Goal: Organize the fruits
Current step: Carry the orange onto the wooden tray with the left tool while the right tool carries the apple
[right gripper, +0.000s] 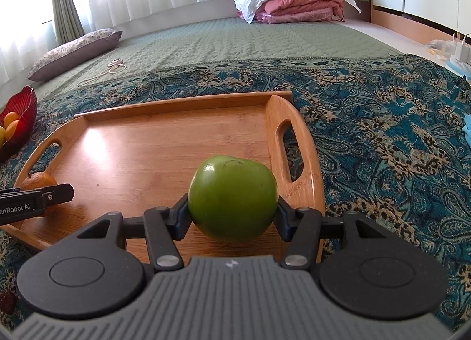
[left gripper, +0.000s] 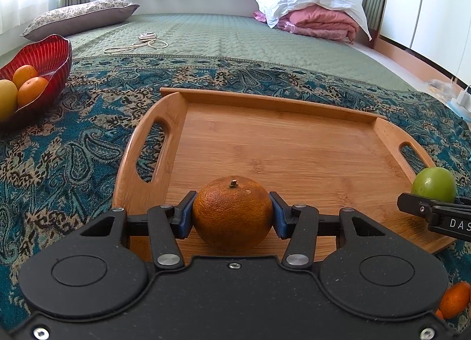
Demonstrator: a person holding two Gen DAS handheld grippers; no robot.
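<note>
Two fruits are held at once here. The orange (left gripper: 232,213) is clamped between the blue pads of the left gripper (left gripper: 232,214), jaws partly closed around its sides, stem up, low over the near edge of the wooden tray (left gripper: 265,139); whether its underside is resting on the wood or just clear of it cannot be told. On the other side, the green apple (right gripper: 232,200) is pinched the same way by the right gripper (right gripper: 232,201), jaws part-way in, pads pressed on both flanks, above the tray's near right corner beside the handle slot.

The tray floor is otherwise bare, and it lies on the patterned blue cloth (right gripper: 382,133) spread over the bed. Off to the left, a red glass bowl (left gripper: 56,48) is seen with several orange and yellow fruits (left gripper: 29,86) already in it. A small orange fruit (left gripper: 454,300) is glimpsed on the cloth at the lower right of the left view.

The step in hand is judged to be a carry or a placement: both fruits gripped, neither released. Which way the sorting runs, tray or bowl, cannot be settled from this alone. If the tray is the target, each fruit needs to be lowered until it is borne by the wood, then the jaws eased apart gently, since both fruits are round and could roll. The two grippers are well apart, so no clash is expected.
</note>
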